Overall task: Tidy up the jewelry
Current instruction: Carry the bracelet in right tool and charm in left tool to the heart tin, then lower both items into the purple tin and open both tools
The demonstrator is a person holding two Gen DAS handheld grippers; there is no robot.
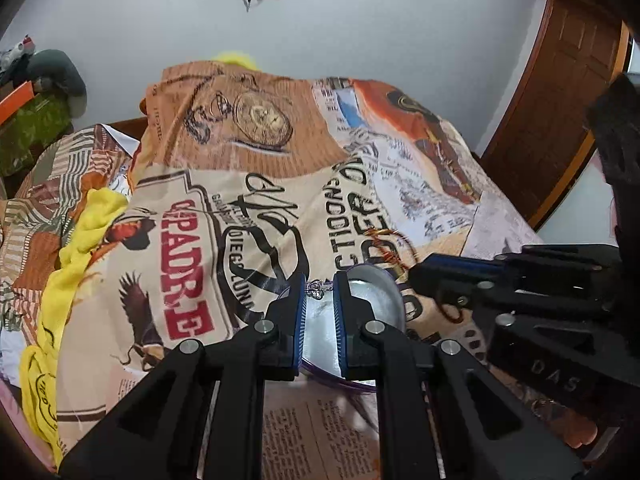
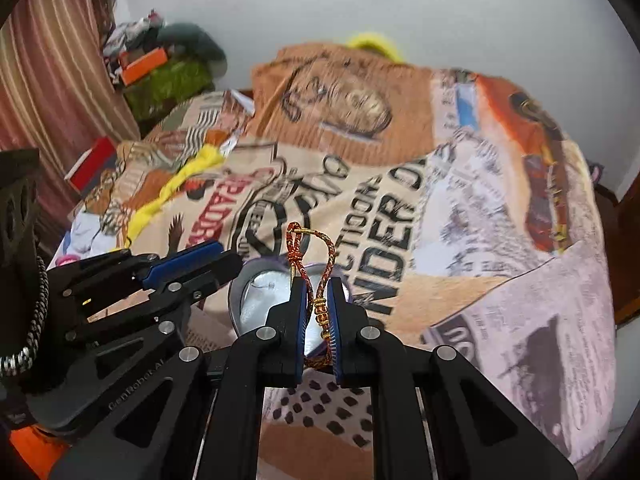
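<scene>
A heart-shaped purple jewelry box [image 1: 368, 304] with a silvery lining lies open on the printed bedspread; it also shows in the right wrist view [image 2: 260, 292]. My left gripper [image 1: 320, 286] is shut on a small silver chain piece [image 1: 318, 289] over the box. My right gripper [image 2: 318, 304] is shut on a red and gold thread bracelet [image 2: 320, 256], held above the box. In the left wrist view the bracelet [image 1: 394, 254] loops at the right gripper's tip [image 1: 418, 272]. The left gripper [image 2: 224, 262] shows at the left of the right wrist view.
The bedspread [image 1: 224, 208] covers the bed. A yellow cloth [image 1: 80, 256] lies at the left. Boxes and clutter [image 2: 152, 64] are stacked at the far left by a striped curtain [image 2: 52, 60]. A wooden door [image 1: 560, 92] stands at the right.
</scene>
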